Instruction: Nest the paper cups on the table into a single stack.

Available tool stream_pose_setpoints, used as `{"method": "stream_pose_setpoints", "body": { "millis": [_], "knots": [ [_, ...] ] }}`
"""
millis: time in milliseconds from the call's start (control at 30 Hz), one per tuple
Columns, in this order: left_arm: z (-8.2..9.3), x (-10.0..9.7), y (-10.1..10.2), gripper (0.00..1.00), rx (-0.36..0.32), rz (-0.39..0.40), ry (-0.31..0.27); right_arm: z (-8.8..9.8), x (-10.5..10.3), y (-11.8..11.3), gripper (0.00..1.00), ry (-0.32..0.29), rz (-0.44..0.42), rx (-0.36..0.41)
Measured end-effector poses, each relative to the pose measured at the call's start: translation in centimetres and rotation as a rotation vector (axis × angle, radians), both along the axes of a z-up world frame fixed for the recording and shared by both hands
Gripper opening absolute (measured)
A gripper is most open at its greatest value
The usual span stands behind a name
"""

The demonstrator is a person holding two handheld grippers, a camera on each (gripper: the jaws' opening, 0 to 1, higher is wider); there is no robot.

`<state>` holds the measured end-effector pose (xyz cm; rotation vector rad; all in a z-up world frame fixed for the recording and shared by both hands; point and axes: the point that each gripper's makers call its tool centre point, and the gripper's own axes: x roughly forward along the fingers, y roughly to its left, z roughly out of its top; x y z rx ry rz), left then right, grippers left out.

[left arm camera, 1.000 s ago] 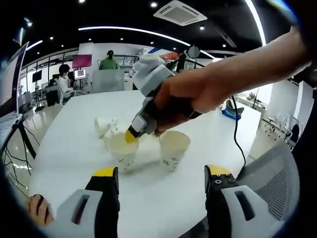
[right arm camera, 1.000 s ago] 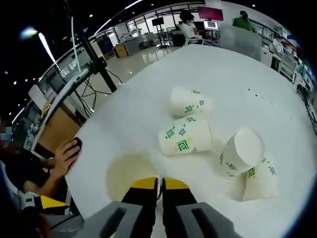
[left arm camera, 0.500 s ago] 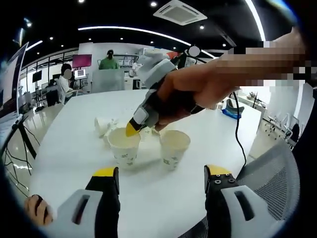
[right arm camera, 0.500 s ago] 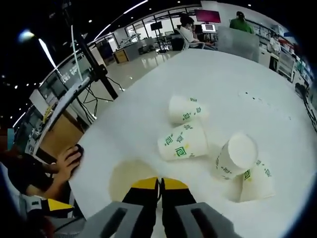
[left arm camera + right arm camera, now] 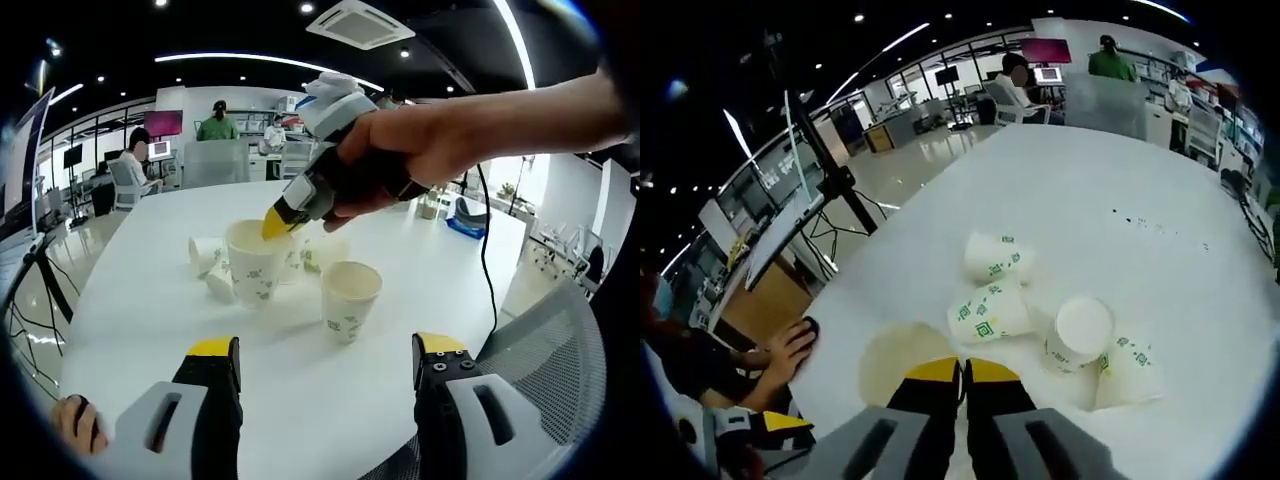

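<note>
In the left gripper view my right gripper (image 5: pixel 279 222), held in a hand, is shut on the rim of an upright paper cup (image 5: pixel 255 268) that hangs just above the white table (image 5: pixel 140 310). A second cup (image 5: pixel 347 299) stands upright to its right. Several cups lie tipped behind them (image 5: pixel 206 256). My left gripper (image 5: pixel 327 350) is open low over the near table, holding nothing. In the right gripper view the right gripper (image 5: pixel 962 372) pinches the held cup's rim (image 5: pixel 898 360). Below lie tipped cups with green marks (image 5: pixel 990 312), (image 5: pixel 992 256), (image 5: pixel 1078 332).
A hand (image 5: pixel 792 348) rests on the table's near edge. A mesh office chair (image 5: pixel 560 350) stands at the right, with a black cable (image 5: pixel 483 270) trailing over the table. People sit at desks far behind (image 5: pixel 130 165). The far table (image 5: pixel 1120 190) is bare.
The right gripper has lifted its cup off the table and carried it up; the tipped cups look farther below in the right gripper view. The left gripper has stayed still.
</note>
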<state>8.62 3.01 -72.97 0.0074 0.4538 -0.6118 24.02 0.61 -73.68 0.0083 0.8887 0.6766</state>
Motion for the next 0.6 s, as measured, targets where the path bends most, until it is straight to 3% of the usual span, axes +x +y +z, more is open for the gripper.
{"method": "stream_pose_setpoints", "body": {
  "millis": [300, 600],
  "knots": [
    [-0.1, 0.0, -0.1, 0.68, 0.003, -0.008, -0.002, 2.6, -0.3, -2.5, 0.0, -0.04, -0.032, 0.015],
    [-0.2, -0.1, -0.2, 0.69, 0.006, -0.009, -0.003, 3.7, -0.6, -5.0, 0.0, -0.066, -0.061, 0.013]
  ]
}}
